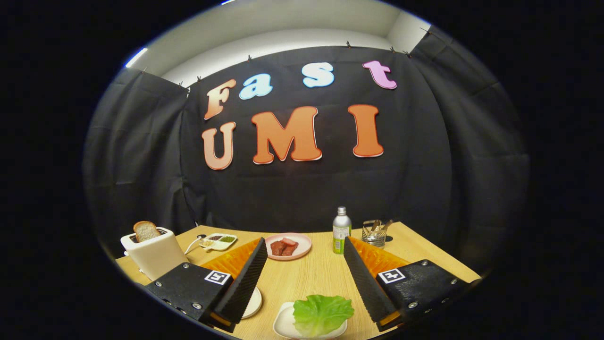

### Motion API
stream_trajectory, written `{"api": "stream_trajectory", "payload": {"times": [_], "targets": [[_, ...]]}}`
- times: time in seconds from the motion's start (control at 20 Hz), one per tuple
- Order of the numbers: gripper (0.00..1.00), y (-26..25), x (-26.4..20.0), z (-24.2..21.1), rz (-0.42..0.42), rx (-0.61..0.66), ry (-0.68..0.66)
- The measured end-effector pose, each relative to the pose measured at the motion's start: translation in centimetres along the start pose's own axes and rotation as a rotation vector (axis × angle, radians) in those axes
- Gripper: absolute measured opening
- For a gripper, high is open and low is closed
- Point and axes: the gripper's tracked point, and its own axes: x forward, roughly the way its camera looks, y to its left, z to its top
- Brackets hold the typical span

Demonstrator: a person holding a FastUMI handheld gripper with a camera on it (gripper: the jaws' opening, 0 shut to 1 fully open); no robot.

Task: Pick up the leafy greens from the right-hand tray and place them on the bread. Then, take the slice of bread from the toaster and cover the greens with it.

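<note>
The claw (306, 278) is held wide apart, gripping nothing. The leafy greens (322, 313) are seen on a white tray (283, 325) between its fingers. A slice of bread (145, 230) is lodged in the toaster (153, 252).

Claw (306, 267) fingers spread; bare table (314, 278) between; bottle (341, 230) beyond.
</note>
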Motion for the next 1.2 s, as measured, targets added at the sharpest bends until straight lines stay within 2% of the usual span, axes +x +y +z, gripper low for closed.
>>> {"api": "stream_trajectory", "payload": {"times": [0.35, 0.65, 0.85, 1.2], "targets": [[0.98, -1.0, 1.7, -6.3, 0.001, 0.021, 0.278], [0.97, -1.4, 1.6, -13.5, -0.008, -0.077, 0.559], [0.98, -0.8, 1.4, -15.2, 0.008, -0.091, 0.650], [0.97, -1.8, 1.2, -18.5, -0.039, -0.058, 0.777]]}}
